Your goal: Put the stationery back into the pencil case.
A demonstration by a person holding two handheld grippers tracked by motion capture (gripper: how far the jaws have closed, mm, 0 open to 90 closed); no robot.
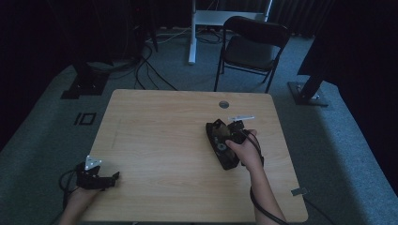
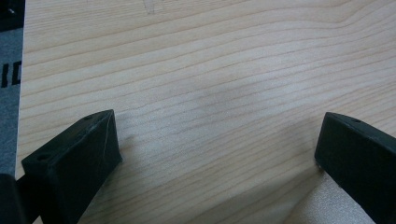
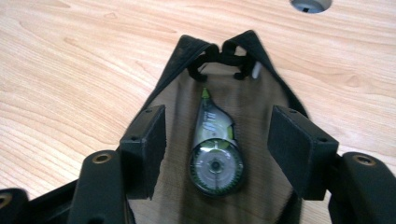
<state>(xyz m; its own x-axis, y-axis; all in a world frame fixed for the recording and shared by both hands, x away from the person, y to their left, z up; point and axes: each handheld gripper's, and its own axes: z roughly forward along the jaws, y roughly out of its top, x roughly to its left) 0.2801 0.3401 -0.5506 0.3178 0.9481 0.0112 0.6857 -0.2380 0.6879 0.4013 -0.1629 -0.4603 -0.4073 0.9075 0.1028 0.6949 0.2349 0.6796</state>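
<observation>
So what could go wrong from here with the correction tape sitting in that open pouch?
The correction tape lies loose in the open black pouch, between the right hand-held gripper's parted jaws and touching neither, so a closing grasp might pinch the pouch wall instead. The white piece lies beside the pouch and could get knocked across the table.

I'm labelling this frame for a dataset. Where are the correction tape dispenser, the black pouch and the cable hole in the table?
correction tape dispenser (image 3: 215,164), right gripper view, its round clear wheel.
black pouch (image 3: 261,100), right gripper view, its brown inner lining.
cable hole (image 1: 224,104), high view, its grey centre.
</observation>
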